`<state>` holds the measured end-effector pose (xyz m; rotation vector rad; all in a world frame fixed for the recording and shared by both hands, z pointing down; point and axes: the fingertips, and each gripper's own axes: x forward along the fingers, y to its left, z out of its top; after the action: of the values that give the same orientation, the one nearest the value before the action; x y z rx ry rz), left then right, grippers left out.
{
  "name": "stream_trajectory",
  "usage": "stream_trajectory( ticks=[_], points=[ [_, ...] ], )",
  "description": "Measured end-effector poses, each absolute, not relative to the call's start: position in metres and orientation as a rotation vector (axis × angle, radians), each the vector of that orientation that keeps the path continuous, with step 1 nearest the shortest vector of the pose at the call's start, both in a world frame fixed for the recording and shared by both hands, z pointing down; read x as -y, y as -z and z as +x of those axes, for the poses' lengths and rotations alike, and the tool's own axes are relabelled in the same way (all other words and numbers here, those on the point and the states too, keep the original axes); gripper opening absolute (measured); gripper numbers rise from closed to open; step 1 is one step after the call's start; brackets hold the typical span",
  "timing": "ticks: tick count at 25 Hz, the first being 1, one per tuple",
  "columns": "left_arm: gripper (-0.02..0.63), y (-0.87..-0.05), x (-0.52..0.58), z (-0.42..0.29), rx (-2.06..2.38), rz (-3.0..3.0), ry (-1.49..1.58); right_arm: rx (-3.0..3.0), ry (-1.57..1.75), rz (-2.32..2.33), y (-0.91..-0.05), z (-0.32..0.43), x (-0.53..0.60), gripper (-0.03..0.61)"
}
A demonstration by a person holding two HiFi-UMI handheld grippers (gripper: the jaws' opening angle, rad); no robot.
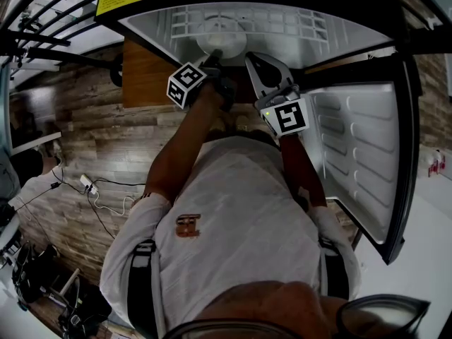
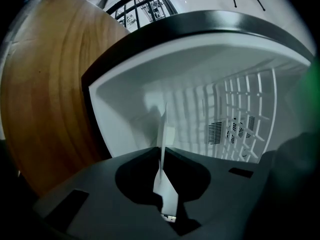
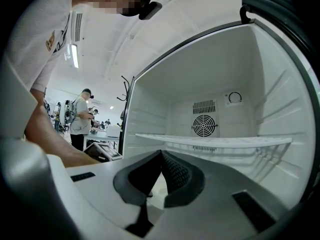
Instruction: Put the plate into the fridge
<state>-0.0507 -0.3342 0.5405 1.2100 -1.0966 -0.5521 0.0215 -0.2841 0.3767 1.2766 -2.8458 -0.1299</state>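
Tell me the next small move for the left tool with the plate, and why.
Probably ease the left tool down until the plate rests on the wire shelf of the fridge. The tool is shut on the plate's rim inside the fridge, and the plate appears to hang level over the shelf, not yet on it.

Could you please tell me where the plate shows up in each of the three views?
Head view: top centre, the plate inside the fridge, the left gripper at its near rim.
Left gripper view: centre, edge-on, clamped between the jaws.
Right gripper view: not in it.
Shared landmark: the fridge's white shelf.
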Motion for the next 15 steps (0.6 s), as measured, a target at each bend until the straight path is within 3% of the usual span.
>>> stream_trajectory(
  ticks=[15],
  points=[
    [0.029, -0.5416, 0.3357, -0.0502, 1.142, 1.245, 0.513, 2.864, 0.122, 1.245, -0.3798, 0.0188, 0.2878, 0.032]
  ],
)
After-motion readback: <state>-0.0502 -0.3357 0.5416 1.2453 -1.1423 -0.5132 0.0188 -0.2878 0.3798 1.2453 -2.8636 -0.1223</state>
